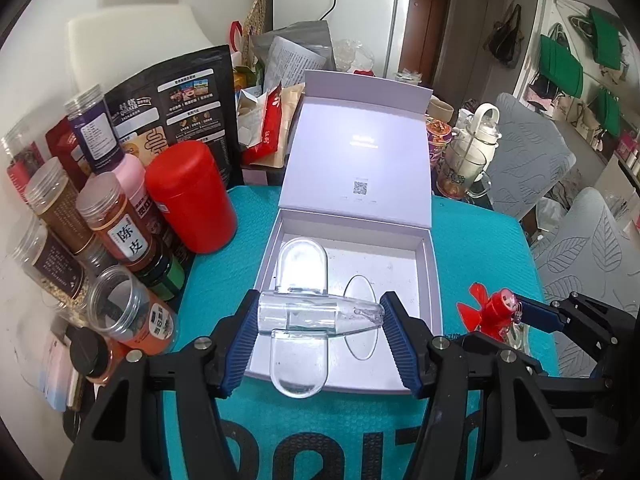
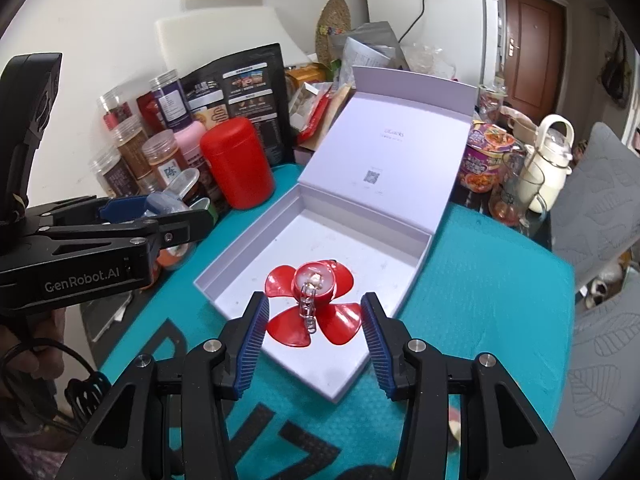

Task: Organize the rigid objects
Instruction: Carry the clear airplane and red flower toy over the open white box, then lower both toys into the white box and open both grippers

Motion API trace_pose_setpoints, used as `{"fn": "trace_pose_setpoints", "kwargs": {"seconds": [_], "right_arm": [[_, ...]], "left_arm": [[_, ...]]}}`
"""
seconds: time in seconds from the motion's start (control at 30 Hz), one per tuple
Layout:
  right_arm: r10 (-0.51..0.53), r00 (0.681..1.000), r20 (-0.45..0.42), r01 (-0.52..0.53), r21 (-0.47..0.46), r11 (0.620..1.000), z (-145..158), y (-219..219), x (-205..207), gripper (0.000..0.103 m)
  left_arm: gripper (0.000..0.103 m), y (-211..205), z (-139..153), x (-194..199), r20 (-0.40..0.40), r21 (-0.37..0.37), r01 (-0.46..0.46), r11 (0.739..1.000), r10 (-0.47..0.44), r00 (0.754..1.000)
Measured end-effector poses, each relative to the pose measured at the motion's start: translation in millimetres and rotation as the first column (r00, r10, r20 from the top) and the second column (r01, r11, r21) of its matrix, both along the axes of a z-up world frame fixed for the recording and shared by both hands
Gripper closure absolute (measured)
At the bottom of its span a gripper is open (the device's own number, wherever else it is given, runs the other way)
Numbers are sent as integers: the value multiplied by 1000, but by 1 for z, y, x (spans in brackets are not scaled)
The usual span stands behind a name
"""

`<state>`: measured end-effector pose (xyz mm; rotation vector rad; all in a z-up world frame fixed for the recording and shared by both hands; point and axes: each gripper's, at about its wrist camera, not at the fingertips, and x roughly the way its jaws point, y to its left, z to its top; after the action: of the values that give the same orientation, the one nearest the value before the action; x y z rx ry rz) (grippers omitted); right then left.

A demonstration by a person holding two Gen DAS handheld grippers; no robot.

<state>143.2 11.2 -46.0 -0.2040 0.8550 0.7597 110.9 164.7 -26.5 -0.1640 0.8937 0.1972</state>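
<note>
The left gripper [image 1: 320, 320] holds a clear plastic piece [image 1: 304, 320] above the open box [image 1: 430, 276]. The right gripper [image 2: 314, 320] holds a red propeller [image 2: 312, 304] over the same box.

I held my left gripper [image 1: 320, 330] angled downward, its blue ribbed pads [image 1: 245, 338] pressed on either end of a clear plastic piece. My right gripper [image 2: 316, 322] tilted down likewise, its jaws partly apart with a red propeller between them. My left hand [image 2: 20, 356] gripped its handle at the side.
</note>
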Motion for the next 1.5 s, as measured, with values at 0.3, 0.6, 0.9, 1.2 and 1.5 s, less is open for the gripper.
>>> {"fn": "trace_pose_setpoints", "kwargs": {"seconds": [0.3, 0.6, 0.9, 1.2, 1.5], "right_arm": [[-32, 999, -10, 31, -19, 999, -19, 13, 38, 56], [-96, 994, -44, 95, -36, 995, -47, 21, 74, 56], [-138, 987, -78, 133, -65, 989, -80, 30, 100, 56], [-149, 983, -104, 140, -89, 986, -104, 37, 121, 56], [-131, 983, -128, 116, -118, 986, -121, 49, 133, 56]], "left_arm": [[43, 12, -25, 40, -25, 13, 21, 1000, -20, 999], [43, 20, -59, 76, -60, 11, 35, 999, -34, 998], [43, 24, -93, 109, -87, 9, 54, 999, -53, 995], [43, 28, -123, 127, -134, -8, 61, 998, -61, 989], [43, 33, -148, 136, -170, -26, 46, 999, -49, 984]]}}
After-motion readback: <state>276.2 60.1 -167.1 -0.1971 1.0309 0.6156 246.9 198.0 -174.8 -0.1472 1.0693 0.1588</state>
